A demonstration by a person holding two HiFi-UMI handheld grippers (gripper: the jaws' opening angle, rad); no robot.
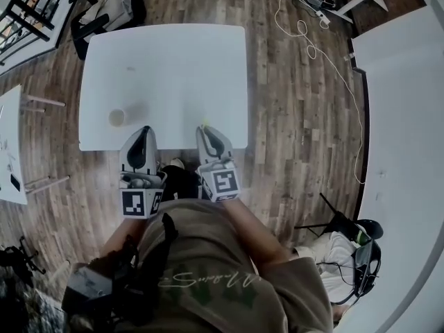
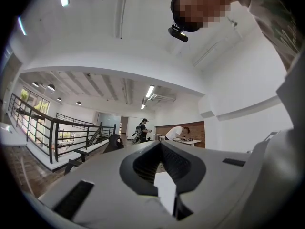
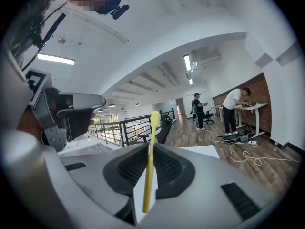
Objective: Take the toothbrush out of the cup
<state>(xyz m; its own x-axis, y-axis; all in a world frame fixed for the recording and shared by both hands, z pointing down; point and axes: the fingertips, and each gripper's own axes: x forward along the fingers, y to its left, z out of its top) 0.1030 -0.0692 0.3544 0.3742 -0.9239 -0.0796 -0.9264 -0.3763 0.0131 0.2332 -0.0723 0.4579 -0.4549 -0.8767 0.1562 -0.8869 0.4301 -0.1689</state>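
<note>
A small tan cup stands near the front left edge of the white table. My left gripper is just right of the cup, over the table's front edge. In the left gripper view its jaws meet at the tips with nothing between them. My right gripper is further right at the same edge, shut on a yellow toothbrush. The toothbrush stands upright between the pads, its head above the jaws. A yellow tip shows in the head view.
A dark chair with a bag stands behind the table's far left corner. A white cable trails over the wooden floor on the right. Another white desk is at the left. People stand at a far desk.
</note>
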